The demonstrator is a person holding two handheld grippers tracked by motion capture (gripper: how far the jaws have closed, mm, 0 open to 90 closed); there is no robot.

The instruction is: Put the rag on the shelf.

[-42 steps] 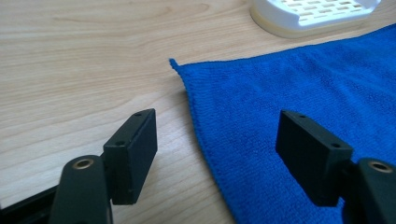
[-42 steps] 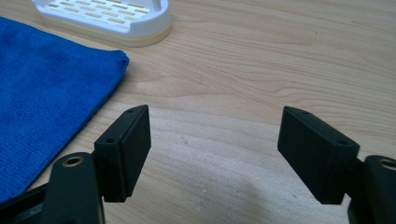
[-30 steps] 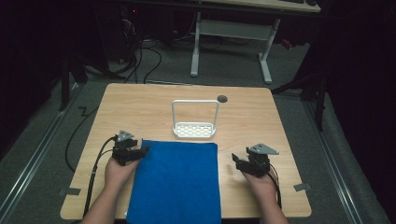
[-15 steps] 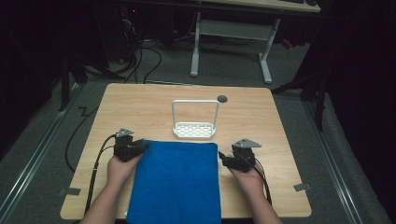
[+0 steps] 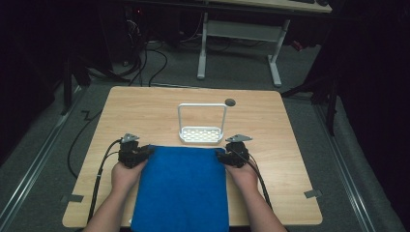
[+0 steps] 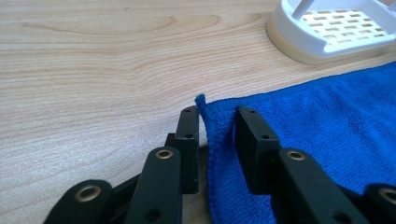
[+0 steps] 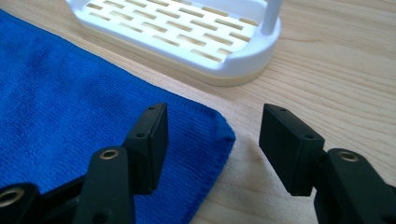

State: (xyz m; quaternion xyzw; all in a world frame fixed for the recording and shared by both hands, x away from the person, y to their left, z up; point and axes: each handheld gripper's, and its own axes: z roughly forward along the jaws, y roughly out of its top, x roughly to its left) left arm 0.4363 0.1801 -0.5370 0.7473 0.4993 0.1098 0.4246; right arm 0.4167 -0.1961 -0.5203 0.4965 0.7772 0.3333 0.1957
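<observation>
A blue cloth lies flat on the wooden table, reaching past its near edge. My left gripper is at the cloth's far left corner. In the left gripper view, that gripper is shut on the cloth, whose corner stands up pinched between the jaws. My right gripper is at the far right corner. In the right gripper view, it stands open, its jaws straddling the flat corner of the cloth.
A white slotted rack with a tall wire handle stands just beyond the cloth's far edge, between the two grippers. A small dark round spot sits at the table's back. Desk legs and cables lie on the floor behind.
Both grippers have moved inward onto the cloth's far corners, the right one furthest to the left. The left corner now stands pinched up.
</observation>
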